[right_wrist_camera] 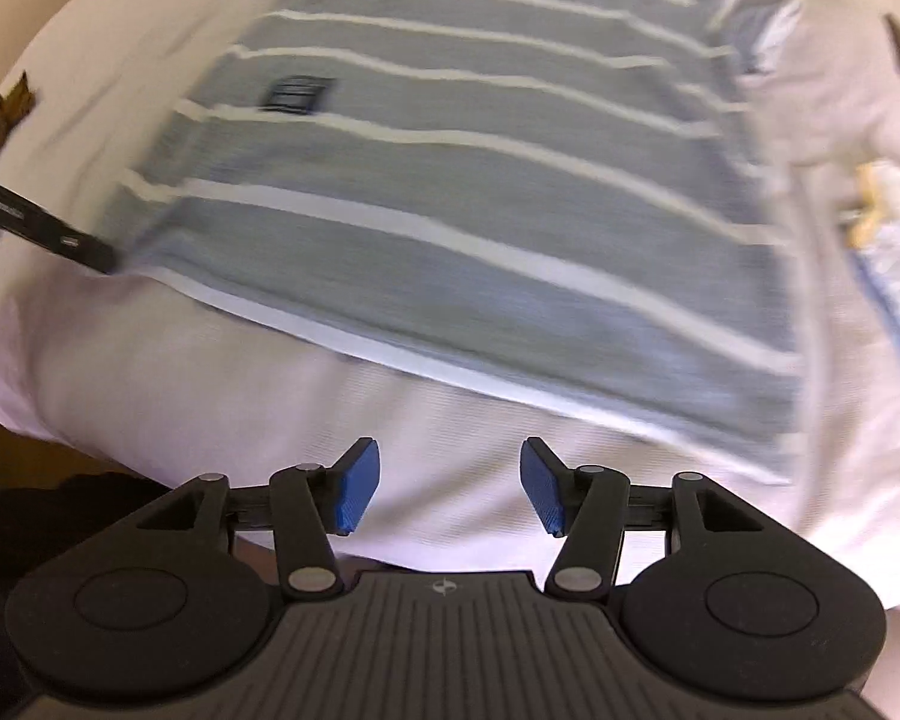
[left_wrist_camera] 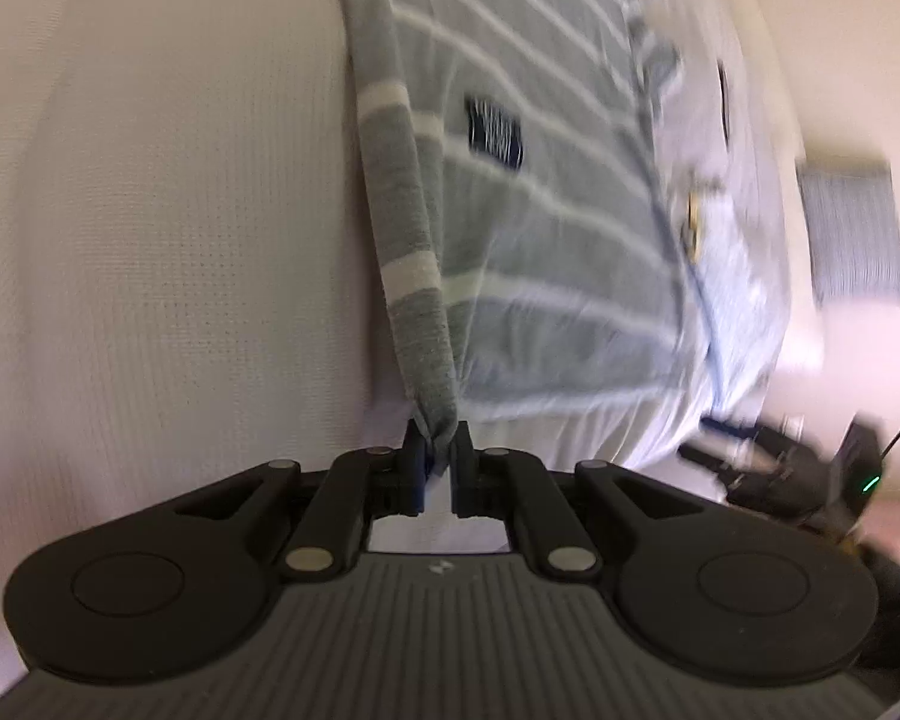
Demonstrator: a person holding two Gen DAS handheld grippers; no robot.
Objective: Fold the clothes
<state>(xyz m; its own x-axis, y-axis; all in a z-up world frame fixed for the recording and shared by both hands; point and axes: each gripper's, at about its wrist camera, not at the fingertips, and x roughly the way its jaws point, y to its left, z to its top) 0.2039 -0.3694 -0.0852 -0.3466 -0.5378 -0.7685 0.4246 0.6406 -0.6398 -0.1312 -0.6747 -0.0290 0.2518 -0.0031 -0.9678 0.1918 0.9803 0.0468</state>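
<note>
A grey shirt with white stripes (right_wrist_camera: 450,192) lies spread on a white sheet (right_wrist_camera: 270,396), with a small dark label (right_wrist_camera: 297,93) on it. In the left wrist view my left gripper (left_wrist_camera: 441,438) is shut on a corner of the striped shirt (left_wrist_camera: 540,210), pulling its edge taut. The left gripper also shows at the left edge of the right wrist view (right_wrist_camera: 96,255), at the shirt's corner. My right gripper (right_wrist_camera: 450,480) is open and empty, just short of the shirt's near hem. It also shows in the left wrist view (left_wrist_camera: 720,441), blurred.
A pale blue garment (left_wrist_camera: 732,192) lies beside the striped shirt, and shows at the right of the right wrist view (right_wrist_camera: 894,228). A folded grey striped cloth (left_wrist_camera: 852,234) lies farther right. The sheet's edge drops to a dark floor (right_wrist_camera: 60,456) at lower left.
</note>
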